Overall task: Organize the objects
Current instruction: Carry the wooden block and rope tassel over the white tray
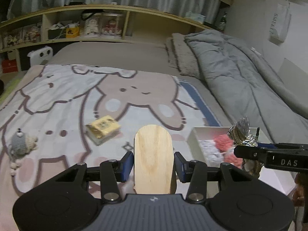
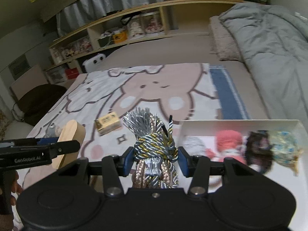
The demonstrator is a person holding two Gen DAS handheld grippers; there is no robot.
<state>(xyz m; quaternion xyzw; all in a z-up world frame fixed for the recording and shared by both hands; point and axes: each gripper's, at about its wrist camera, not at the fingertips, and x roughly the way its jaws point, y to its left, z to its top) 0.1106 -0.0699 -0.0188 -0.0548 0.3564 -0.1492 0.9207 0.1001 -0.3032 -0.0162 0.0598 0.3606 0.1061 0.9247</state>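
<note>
My left gripper (image 1: 153, 166) is shut on a rounded wooden block (image 1: 153, 159), held above the cartoon blanket (image 1: 67, 96); the same wooden block (image 2: 70, 142) shows at the left in the right wrist view. My right gripper (image 2: 155, 158) is shut on a twisted cord tassel bundle (image 2: 154, 144) of grey, gold and rose strands, also lifted; that tassel bundle (image 1: 242, 134) appears at the right in the left wrist view. A white box (image 1: 194, 140) lies on the bed to the right, holding pink, grey and dark soft items. The white box (image 2: 184, 129) sits just right of the tassel.
A yellow packet (image 1: 104, 129) and a small grey knitted toy (image 1: 21, 144) lie on the blanket. A folded grey duvet (image 1: 240, 73) fills the right side of the bed. Wooden shelves (image 1: 86, 25) with jars and clutter run behind the bed.
</note>
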